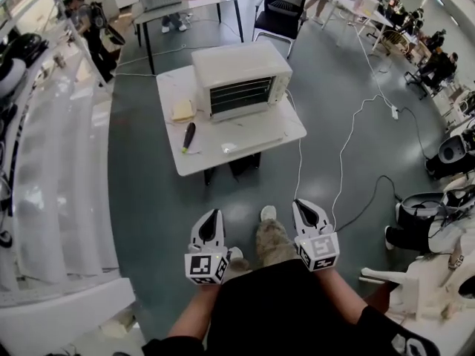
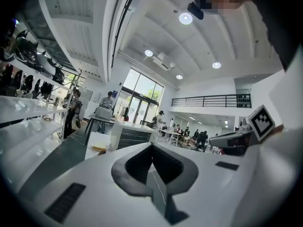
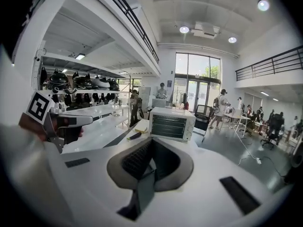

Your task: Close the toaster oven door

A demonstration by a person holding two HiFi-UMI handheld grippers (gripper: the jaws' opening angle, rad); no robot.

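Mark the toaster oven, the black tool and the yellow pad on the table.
toaster oven (image 1: 239, 95), head view, front door grille.
black tool (image 1: 188, 136), head view, middle of its body.
yellow pad (image 1: 182, 110), head view, top face.

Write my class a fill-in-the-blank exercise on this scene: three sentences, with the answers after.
The oven stands on a white ____.
The left claw and right claw are both ____ and empty.
In the head view, the black tool lies to the oven's ____.
Answers: table; shut; left.
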